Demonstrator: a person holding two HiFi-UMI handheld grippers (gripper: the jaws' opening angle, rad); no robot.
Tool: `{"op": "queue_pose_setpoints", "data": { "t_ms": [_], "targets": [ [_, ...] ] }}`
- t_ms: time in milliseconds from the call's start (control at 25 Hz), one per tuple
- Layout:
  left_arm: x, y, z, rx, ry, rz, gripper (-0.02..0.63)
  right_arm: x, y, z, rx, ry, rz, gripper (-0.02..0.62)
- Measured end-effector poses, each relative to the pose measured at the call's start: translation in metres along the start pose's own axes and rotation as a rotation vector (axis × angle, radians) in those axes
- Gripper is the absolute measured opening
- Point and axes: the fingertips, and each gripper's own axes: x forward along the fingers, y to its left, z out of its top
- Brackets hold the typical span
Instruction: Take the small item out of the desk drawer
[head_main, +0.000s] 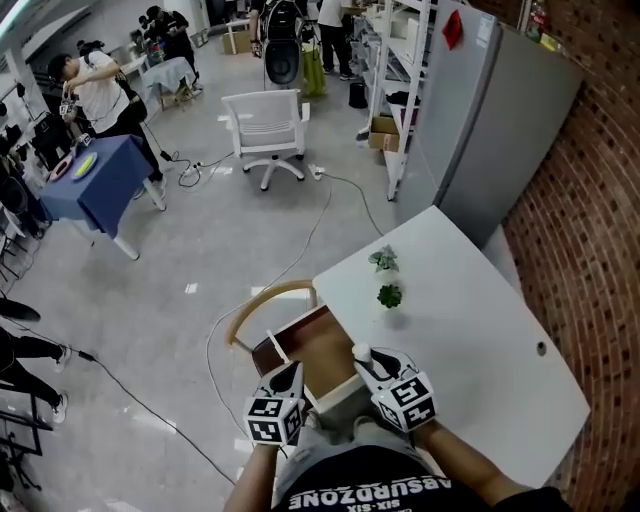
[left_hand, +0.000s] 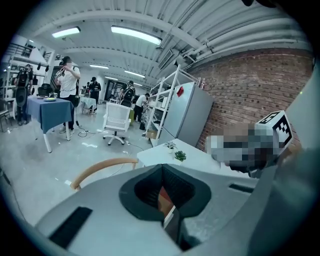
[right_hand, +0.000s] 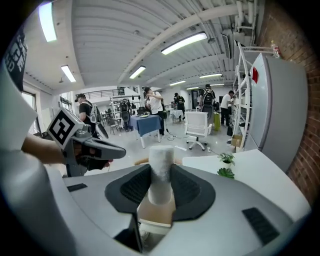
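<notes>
The desk drawer (head_main: 300, 345) stands pulled out at the white desk's (head_main: 470, 340) front left, its brown inside showing. My right gripper (head_main: 364, 362) hovers over the drawer's right side, shut on a small white cylinder-shaped item (head_main: 361, 352). In the right gripper view that item (right_hand: 161, 167) stands upright, squeezed between the dark pads (right_hand: 187, 187) of my right gripper (right_hand: 161, 175). My left gripper (head_main: 289, 378) hangs at the drawer's left front corner. In its own view, my left gripper (left_hand: 161, 187) has its jaws slightly apart, with only the drawer's brown inside (left_hand: 165, 199) seen through the gap.
Two small green potted plants (head_main: 389, 296) (head_main: 384, 259) stand on the desk beyond the drawer. A wooden chair back (head_main: 262, 300) curves just left of the drawer. A grey fridge (head_main: 490, 120) and brick wall lie to the right; cables run across the floor, and people stand far off.
</notes>
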Motion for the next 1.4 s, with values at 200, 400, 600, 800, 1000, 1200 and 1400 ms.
{"op": "queue_pose_setpoints", "data": {
  "t_ms": [200, 400, 600, 800, 1000, 1200, 1400],
  "targets": [
    [0.004, -0.009, 0.012, -0.005, -0.035, 0.02, 0.006, 0.014, 0.026, 0.017, -0.016, -0.033, 0.094, 0.121],
    [0.002, -0.009, 0.013, -0.008, -0.045, 0.04, 0.006, 0.022, 0.039, 0.025, -0.069, -0.03, 0.131, 0.121],
    [-0.001, -0.008, 0.015, -0.015, -0.055, 0.058, 0.006, 0.026, 0.042, 0.025, -0.095, -0.019, 0.152, 0.121],
    [0.0, -0.012, 0.016, -0.02, -0.049, 0.058, 0.006, 0.026, 0.042, 0.026, -0.096, -0.011, 0.166, 0.12],
    [0.0, -0.014, 0.015, -0.018, -0.049, 0.054, 0.006, 0.027, 0.043, 0.025, -0.098, -0.011, 0.17, 0.121],
    [-0.001, -0.014, 0.017, -0.016, -0.049, 0.054, 0.006, 0.027, 0.043, 0.026, -0.1, -0.007, 0.171, 0.121],
    [0.002, -0.014, 0.017, -0.014, -0.044, 0.052, 0.006, 0.028, 0.04, 0.024, -0.098, -0.002, 0.174, 0.121]
  ]
}}
